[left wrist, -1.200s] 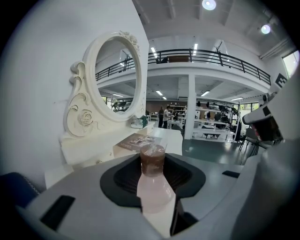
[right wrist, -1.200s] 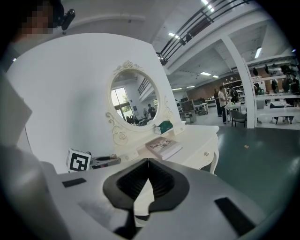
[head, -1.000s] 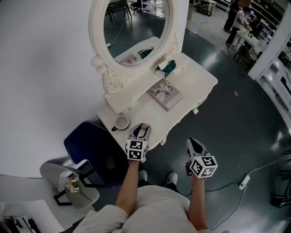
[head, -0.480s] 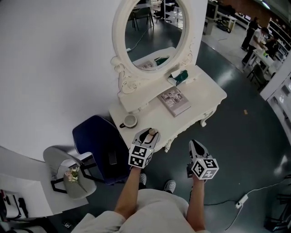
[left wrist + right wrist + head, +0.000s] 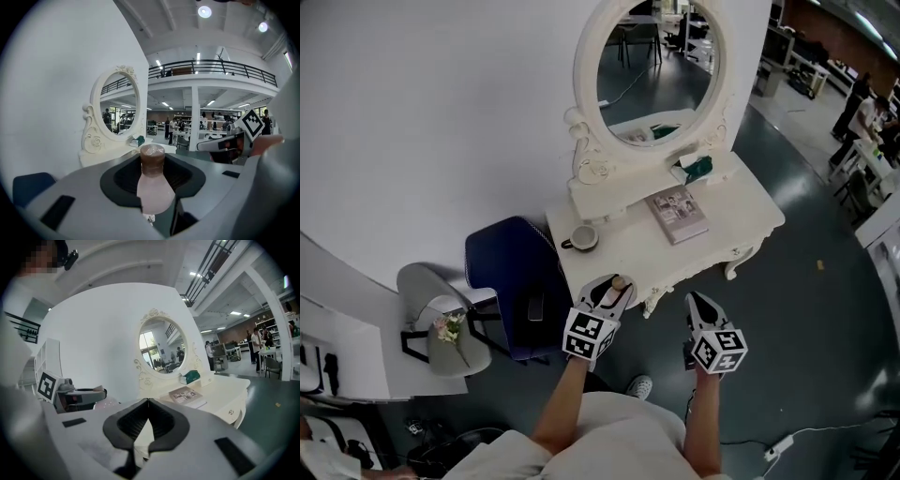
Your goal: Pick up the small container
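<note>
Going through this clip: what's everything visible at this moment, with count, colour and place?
dressing table: one, white, against the wall
mirror: one, oval, white frame, at the table's back
cup: one, white, table's left end
book: one, pale, mid-table
green item: one, by the mirror's base, kind unclear
chair: one, dark blue, left of the table
flat item: one, dark, on the chair seat
side table: one, grey, far left
flowers: small bunch, pale, on the side table
small container: one, pink with brown cap, between the left jaws
left gripper: closed on the small container
right gripper: jaws together, empty, over the floor
</note>
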Action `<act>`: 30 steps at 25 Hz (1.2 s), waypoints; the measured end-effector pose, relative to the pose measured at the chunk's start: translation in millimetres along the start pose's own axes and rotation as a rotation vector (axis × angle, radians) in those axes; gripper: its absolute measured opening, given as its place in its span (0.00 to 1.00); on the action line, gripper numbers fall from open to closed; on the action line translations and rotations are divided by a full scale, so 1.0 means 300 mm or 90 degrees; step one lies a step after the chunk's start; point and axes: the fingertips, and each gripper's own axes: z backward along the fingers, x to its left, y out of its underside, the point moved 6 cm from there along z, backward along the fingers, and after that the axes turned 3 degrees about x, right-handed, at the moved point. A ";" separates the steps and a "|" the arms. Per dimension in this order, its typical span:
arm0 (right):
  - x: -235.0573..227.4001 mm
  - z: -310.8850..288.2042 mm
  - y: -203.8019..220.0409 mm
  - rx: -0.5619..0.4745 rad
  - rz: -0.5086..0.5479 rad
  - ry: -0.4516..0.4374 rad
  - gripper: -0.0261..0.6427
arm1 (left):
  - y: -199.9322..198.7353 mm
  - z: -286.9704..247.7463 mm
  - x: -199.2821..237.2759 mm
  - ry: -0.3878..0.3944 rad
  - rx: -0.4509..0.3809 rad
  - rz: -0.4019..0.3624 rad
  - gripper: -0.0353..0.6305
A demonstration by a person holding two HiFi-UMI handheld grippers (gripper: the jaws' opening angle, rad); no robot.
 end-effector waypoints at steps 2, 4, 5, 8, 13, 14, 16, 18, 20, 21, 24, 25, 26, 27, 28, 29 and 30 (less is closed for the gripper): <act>-0.013 0.000 0.001 -0.006 -0.001 -0.011 0.06 | 0.011 0.021 -0.016 -0.009 0.000 -0.003 0.29; -0.021 -0.003 0.006 -0.006 -0.001 -0.026 0.06 | 0.018 0.034 -0.027 -0.016 0.001 -0.007 0.29; -0.020 -0.005 0.011 -0.002 0.003 -0.039 0.06 | 0.023 0.040 -0.033 -0.019 0.001 -0.006 0.29; -0.005 -0.012 0.021 0.009 0.021 -0.079 0.06 | 0.030 0.051 -0.045 -0.022 -0.001 -0.001 0.29; -0.003 -0.026 0.005 0.010 0.047 -0.083 0.06 | 0.021 0.053 -0.056 -0.029 -0.010 -0.002 0.29; -0.008 -0.025 -0.003 0.007 0.046 -0.082 0.06 | 0.017 0.053 -0.058 -0.030 -0.011 -0.002 0.29; -0.016 -0.020 -0.018 0.002 0.046 -0.080 0.06 | 0.007 0.051 -0.064 -0.030 -0.012 -0.005 0.29; -0.028 -0.013 -0.026 0.000 0.046 -0.076 0.06 | -0.002 0.046 -0.067 -0.028 -0.014 -0.007 0.29; -0.041 -0.010 -0.026 0.000 0.044 -0.071 0.06 | -0.007 0.041 -0.065 -0.025 -0.017 -0.004 0.29; -0.045 -0.011 -0.025 0.001 0.042 -0.069 0.06 | -0.009 0.041 -0.064 -0.024 -0.019 -0.002 0.29; -0.055 -0.016 -0.032 -0.001 0.036 -0.065 0.06 | -0.016 0.045 -0.062 -0.021 -0.020 -0.001 0.29; -0.058 -0.016 -0.036 -0.004 0.034 -0.063 0.06 | -0.016 0.045 -0.064 -0.020 -0.020 -0.003 0.29; -0.059 -0.015 -0.039 -0.007 0.031 -0.062 0.06 | -0.013 0.047 -0.066 -0.020 -0.019 -0.004 0.29; -0.058 -0.014 -0.039 -0.010 0.029 -0.062 0.06 | -0.008 0.050 -0.069 -0.021 -0.018 -0.004 0.29; -0.055 -0.013 -0.037 -0.012 0.027 -0.063 0.06 | -0.002 0.054 -0.070 -0.022 -0.018 -0.003 0.29; -0.050 -0.013 -0.034 -0.013 0.026 -0.064 0.06 | 0.002 0.058 -0.069 -0.024 -0.018 -0.003 0.29; -0.045 -0.013 -0.031 -0.012 0.027 -0.066 0.06 | 0.005 0.060 -0.068 -0.026 -0.018 -0.003 0.29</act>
